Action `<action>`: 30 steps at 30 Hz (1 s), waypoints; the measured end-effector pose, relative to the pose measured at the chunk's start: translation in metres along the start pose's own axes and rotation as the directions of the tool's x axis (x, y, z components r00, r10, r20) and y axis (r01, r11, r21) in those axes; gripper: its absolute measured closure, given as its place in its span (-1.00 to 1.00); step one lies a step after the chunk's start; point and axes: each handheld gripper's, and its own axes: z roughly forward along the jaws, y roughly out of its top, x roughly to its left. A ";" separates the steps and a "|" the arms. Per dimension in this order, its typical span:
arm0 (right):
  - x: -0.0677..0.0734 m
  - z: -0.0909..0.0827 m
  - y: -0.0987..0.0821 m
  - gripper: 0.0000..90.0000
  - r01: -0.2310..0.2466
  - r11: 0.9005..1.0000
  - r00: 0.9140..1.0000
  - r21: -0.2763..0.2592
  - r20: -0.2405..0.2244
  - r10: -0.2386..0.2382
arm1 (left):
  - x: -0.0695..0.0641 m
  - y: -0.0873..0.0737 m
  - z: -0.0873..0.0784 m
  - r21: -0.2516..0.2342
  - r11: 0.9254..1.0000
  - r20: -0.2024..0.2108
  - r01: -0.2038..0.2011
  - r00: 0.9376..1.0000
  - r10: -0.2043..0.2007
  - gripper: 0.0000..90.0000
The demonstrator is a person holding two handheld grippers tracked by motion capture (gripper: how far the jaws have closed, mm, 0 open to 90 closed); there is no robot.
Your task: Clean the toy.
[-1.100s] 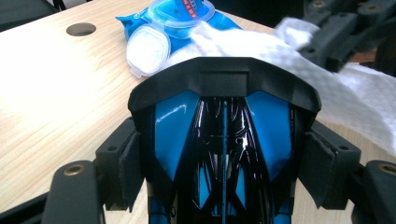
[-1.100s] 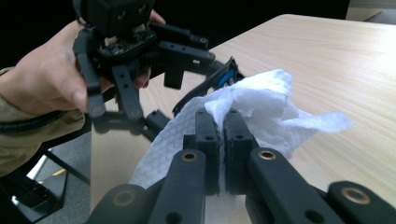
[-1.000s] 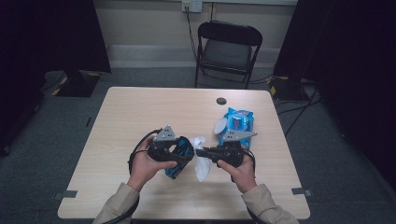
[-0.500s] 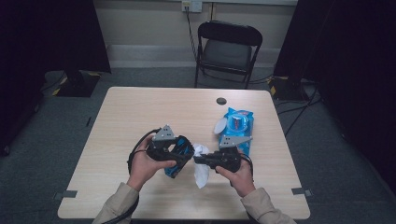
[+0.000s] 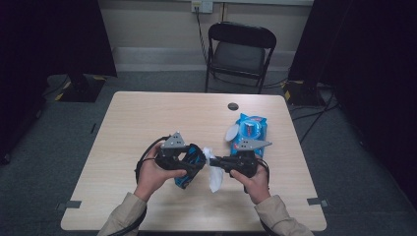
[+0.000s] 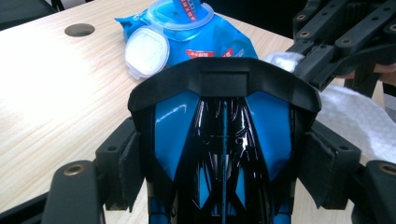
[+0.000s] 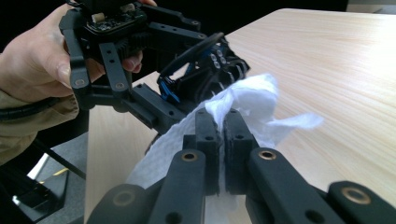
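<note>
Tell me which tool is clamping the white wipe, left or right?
The right tool: its jaws are pinched shut on the wipe. The left tool instead grips a blue-and-black object.

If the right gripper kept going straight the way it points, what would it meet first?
Probably the blue-and-black object clamped in the left gripper; the right gripper, holding a white wipe, points straight at it. Depth unclear.
</note>
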 end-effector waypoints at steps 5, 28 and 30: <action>-0.001 0.005 -0.002 0.94 -0.002 1.000 1.000 0.008 0.000 0.002 | 0.001 -0.001 -0.001 0.004 1.000 0.004 0.010 1.000 -0.010 -0.43; 0.000 0.017 -0.011 0.94 0.023 0.998 1.000 0.059 0.019 -0.025 | 0.002 -0.002 0.000 0.006 1.000 0.002 0.014 1.000 -0.014 -0.43; 0.000 0.018 -0.011 0.94 0.026 0.998 0.999 0.061 0.017 -0.027 | 0.002 -0.001 0.000 -0.001 1.000 0.006 0.017 1.000 -0.017 -0.43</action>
